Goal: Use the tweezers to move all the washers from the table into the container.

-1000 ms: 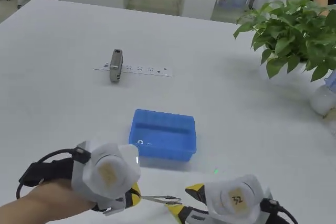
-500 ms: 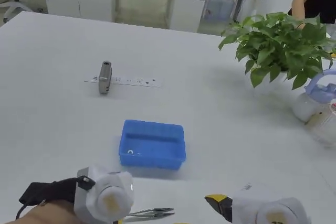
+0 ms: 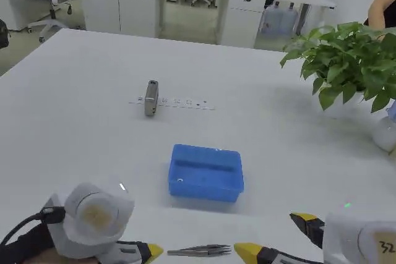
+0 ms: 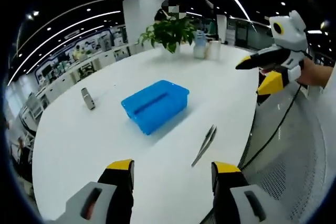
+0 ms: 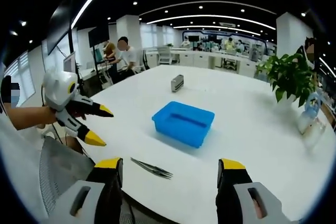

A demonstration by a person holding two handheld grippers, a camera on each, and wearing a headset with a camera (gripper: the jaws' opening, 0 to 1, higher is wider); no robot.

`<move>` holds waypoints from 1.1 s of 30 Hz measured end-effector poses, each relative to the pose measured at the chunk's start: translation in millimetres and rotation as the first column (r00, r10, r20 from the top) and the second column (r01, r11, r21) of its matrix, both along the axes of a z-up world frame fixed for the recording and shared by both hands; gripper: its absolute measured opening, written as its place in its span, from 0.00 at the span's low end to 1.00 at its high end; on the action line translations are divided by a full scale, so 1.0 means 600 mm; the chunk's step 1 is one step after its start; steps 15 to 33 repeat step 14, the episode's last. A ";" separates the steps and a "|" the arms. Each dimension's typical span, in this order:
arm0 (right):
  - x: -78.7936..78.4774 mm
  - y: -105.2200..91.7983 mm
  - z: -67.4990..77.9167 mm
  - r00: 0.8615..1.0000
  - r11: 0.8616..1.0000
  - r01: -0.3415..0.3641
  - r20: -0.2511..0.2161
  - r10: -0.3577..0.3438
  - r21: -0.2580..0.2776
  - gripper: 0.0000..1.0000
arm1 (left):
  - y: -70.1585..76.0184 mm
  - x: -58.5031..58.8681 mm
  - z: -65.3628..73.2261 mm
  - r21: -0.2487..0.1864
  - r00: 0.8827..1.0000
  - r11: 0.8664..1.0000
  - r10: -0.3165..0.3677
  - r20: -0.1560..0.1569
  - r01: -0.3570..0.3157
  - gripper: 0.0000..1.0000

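Both tongs are spread wide, with nothing between their yellow tips. The left gripper (image 4: 173, 167) hangs at the near edge of the white worktop (image 3: 74, 128), towards its left side. The right gripper (image 5: 170, 164) hangs at the same edge, further right. Between them the tweezers (image 3: 199, 250) lie flat on the worktop just inside the near edge, and neither gripper touches them. Behind the tweezers, about the middle of the worktop, sits the blue container (image 3: 204, 191), a shallow rectangular tray. One small pale ring, apparently a washer (image 3: 180, 181), lies on the container's floor in its near left corner; it is too small to make out more. Further back, towards the far edge, a white power strip (image 3: 179, 102) lies flat with a grey adaptor (image 3: 151, 97) standing on its left end. A potted plant (image 3: 346, 54) stands near the far right corner.
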State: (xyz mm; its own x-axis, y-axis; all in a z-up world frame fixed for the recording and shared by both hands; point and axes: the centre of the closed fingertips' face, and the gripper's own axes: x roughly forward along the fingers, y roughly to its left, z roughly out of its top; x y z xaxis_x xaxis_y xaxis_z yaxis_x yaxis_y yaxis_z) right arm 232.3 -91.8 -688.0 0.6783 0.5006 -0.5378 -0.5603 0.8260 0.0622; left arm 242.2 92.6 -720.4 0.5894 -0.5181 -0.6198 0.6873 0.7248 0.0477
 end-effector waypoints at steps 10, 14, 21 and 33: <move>0.023 -0.021 0.016 0.997 0.998 0.064 0.049 -0.064 0.007 0.91 | 0.038 -0.004 0.082 -0.166 0.972 0.963 0.227 0.067 -0.214 0.98; 0.024 -0.027 0.007 0.996 0.997 0.081 0.031 -0.081 0.012 0.97 | 0.045 -0.002 0.084 -0.160 0.963 0.957 0.256 0.086 -0.240 0.99; 0.024 -0.027 0.007 0.996 0.997 0.081 0.031 -0.081 0.012 0.97 | 0.045 -0.002 0.084 -0.160 0.963 0.957 0.256 0.086 -0.240 0.99; 0.024 -0.027 0.007 0.996 0.997 0.081 0.031 -0.081 0.012 0.97 | 0.045 -0.002 0.084 -0.160 0.963 0.957 0.256 0.086 -0.240 0.99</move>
